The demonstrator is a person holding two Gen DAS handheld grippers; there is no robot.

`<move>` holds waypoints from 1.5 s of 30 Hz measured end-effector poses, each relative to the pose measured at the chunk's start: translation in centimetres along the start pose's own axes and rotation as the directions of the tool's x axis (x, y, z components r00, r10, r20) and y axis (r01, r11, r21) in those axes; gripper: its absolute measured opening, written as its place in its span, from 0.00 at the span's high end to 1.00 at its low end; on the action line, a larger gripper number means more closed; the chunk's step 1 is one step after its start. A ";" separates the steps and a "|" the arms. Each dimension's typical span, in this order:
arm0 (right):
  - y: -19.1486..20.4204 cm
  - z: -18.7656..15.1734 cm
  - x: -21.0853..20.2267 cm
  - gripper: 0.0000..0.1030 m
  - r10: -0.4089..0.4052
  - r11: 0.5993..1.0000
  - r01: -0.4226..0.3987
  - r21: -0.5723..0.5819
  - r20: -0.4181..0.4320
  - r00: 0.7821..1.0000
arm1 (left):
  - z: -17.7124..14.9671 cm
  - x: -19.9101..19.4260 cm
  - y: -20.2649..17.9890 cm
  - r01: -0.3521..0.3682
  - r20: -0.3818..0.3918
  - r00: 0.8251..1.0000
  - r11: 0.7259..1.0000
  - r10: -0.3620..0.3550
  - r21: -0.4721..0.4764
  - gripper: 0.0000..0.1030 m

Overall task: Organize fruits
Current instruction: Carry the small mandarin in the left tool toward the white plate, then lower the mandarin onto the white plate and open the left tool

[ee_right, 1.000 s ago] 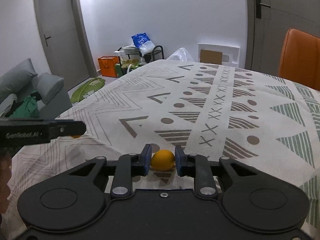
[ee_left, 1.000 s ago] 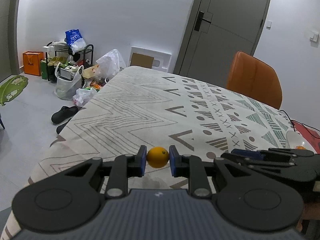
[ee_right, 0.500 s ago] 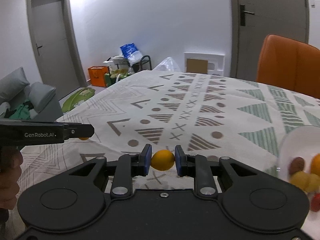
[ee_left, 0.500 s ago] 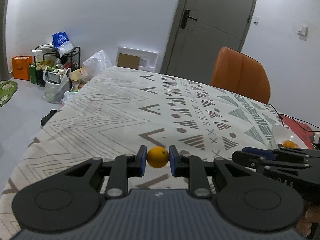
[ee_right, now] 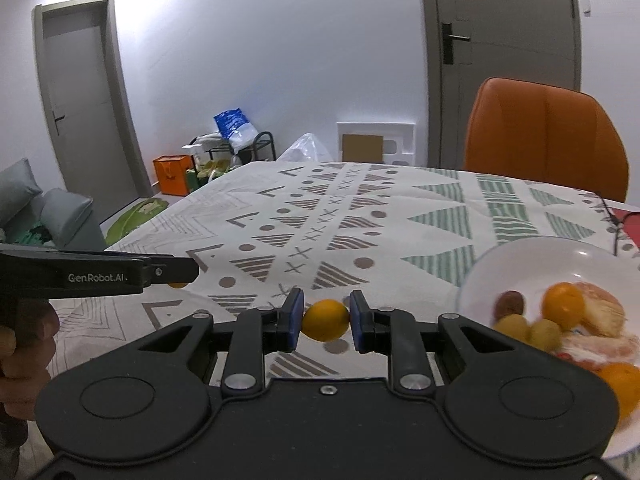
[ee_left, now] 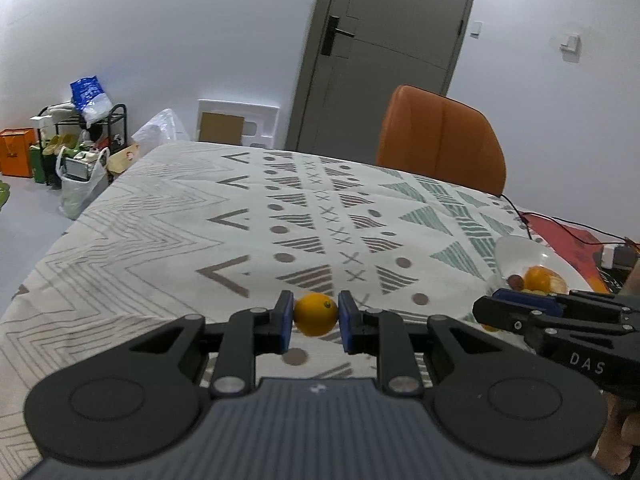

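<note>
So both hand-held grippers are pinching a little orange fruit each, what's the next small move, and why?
Probably carry the right hand-held gripper sideways until its small round orange fruit is over the white bowl and only then open. The bowl, already holding other fruit, sits just to that gripper's right; the fruit is clamped off to its side, not above it.

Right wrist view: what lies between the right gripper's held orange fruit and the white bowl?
Only bare patterned tablecloth separates the small orange fruit in the right gripper from the white bowl.
</note>
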State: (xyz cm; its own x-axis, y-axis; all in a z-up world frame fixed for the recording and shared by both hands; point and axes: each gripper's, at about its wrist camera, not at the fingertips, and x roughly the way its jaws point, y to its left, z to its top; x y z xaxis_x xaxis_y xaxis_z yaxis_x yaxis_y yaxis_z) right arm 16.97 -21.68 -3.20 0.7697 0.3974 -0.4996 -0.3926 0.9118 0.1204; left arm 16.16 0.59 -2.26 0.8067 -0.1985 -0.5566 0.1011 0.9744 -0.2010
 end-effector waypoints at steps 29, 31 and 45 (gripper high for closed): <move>-6.8 -2.1 -6.5 0.78 -0.120 0.989 0.113 0.097 0.068 0.990 | -0.1 1.1 -8.8 0.126 -0.008 0.992 0.986 -0.125 0.107 0.79; -7.3 -2.3 -6.8 0.78 -0.127 0.987 0.119 0.105 0.070 0.989 | -0.1 1.3 -9.4 0.132 -0.011 0.991 0.985 -0.131 0.112 0.79; -10.8 -3.8 -8.1 0.78 -0.175 0.973 0.162 0.167 0.065 0.982 | -0.3 2.9 -13.4 0.175 -0.037 0.985 0.971 -0.171 0.166 0.79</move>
State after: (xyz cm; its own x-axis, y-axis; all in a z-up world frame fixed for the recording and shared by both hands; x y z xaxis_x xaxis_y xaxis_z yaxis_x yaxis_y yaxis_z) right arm 13.01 -35.13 -3.73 0.8576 0.2379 -0.4561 -0.1735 0.9684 0.1790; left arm 16.94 -13.12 -1.43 0.7552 -0.3658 -0.5439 0.3354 0.9286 -0.1588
